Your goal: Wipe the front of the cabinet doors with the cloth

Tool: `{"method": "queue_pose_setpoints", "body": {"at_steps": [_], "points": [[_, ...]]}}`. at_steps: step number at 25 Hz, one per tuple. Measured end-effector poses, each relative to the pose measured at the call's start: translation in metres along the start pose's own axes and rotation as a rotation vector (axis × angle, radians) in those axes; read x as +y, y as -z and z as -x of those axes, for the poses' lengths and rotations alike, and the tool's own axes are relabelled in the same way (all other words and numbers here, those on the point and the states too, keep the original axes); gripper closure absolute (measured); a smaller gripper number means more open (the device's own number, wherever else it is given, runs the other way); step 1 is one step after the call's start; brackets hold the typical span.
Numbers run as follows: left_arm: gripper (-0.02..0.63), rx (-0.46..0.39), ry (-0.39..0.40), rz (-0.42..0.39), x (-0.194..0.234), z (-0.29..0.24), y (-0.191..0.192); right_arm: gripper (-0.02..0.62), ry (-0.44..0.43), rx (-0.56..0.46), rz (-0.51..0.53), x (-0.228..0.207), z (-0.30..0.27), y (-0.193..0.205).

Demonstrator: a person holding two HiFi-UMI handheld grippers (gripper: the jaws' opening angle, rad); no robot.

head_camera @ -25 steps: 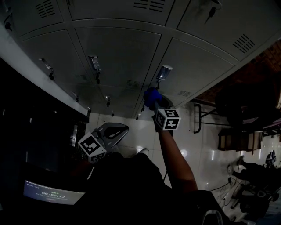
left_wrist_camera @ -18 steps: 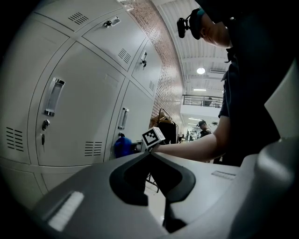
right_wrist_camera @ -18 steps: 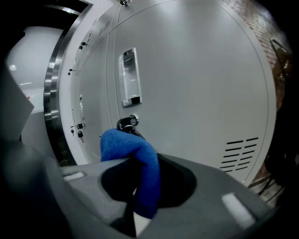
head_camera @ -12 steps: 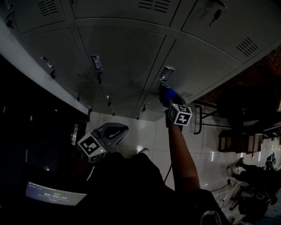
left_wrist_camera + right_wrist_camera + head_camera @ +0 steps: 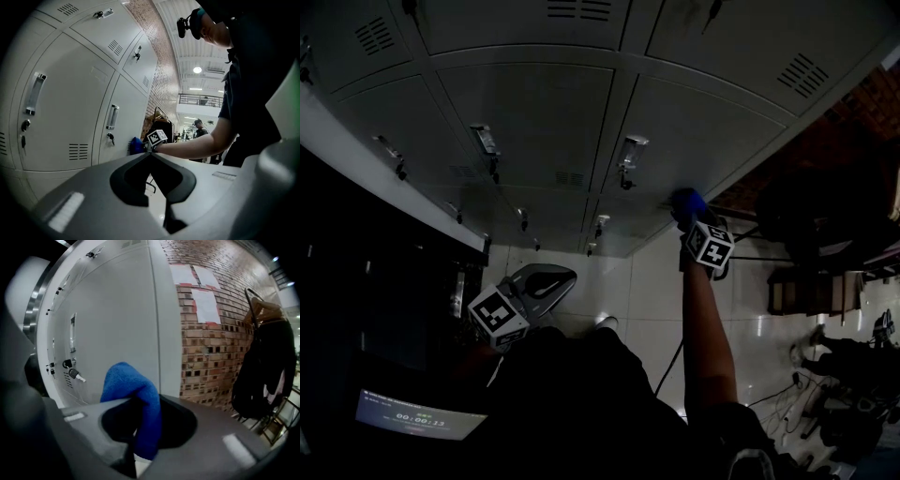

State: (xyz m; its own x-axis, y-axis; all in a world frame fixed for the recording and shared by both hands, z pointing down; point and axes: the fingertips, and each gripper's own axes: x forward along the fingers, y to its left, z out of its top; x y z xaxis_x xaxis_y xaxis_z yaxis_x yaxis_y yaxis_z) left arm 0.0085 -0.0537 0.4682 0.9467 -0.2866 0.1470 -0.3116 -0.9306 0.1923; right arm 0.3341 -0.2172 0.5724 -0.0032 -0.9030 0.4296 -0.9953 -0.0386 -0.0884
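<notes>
Grey metal cabinet doors (image 5: 703, 122) fill the top of the head view, each with a chrome handle (image 5: 630, 155). My right gripper (image 5: 692, 217) is stretched out at arm's length and shut on a blue cloth (image 5: 686, 200), which it presses against the lower right door near its right edge. In the right gripper view the blue cloth (image 5: 136, 390) bulges out between the jaws in front of the door (image 5: 117, 310). My left gripper (image 5: 539, 281) hangs low by the body, shut and holding nothing. The left gripper view shows the cloth (image 5: 136, 146) against the door in the distance.
A brick wall (image 5: 220, 343) with paper sheets runs right of the cabinets. A dark coat (image 5: 262, 366) hangs on a rack there. A key (image 5: 75, 374) sticks out of a lock. A metal frame (image 5: 722, 253) stands on the glossy floor. A lit screen (image 5: 412, 417) is at lower left.
My right gripper has slid the cloth to the right across the door, from beside the chrome handle to the door's right edge. The left gripper has stayed put.
</notes>
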Motion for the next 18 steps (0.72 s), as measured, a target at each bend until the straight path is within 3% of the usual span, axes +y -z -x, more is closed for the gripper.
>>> {"method": "queue_pose_setpoints", "body": {"at_steps": [7, 18], "points": [[0.606, 0.015, 0.024, -0.007, -0.008, -0.012, 0.000, 0.526, 0.087, -0.013, -0.065, -0.055, 0.018, 0.005], [0.605, 0.002, 0.060, -0.028, -0.010, -0.032, -0.016, 0.526, -0.118, -0.097, 0.003, 0.015, 0.091, -0.005]]}}
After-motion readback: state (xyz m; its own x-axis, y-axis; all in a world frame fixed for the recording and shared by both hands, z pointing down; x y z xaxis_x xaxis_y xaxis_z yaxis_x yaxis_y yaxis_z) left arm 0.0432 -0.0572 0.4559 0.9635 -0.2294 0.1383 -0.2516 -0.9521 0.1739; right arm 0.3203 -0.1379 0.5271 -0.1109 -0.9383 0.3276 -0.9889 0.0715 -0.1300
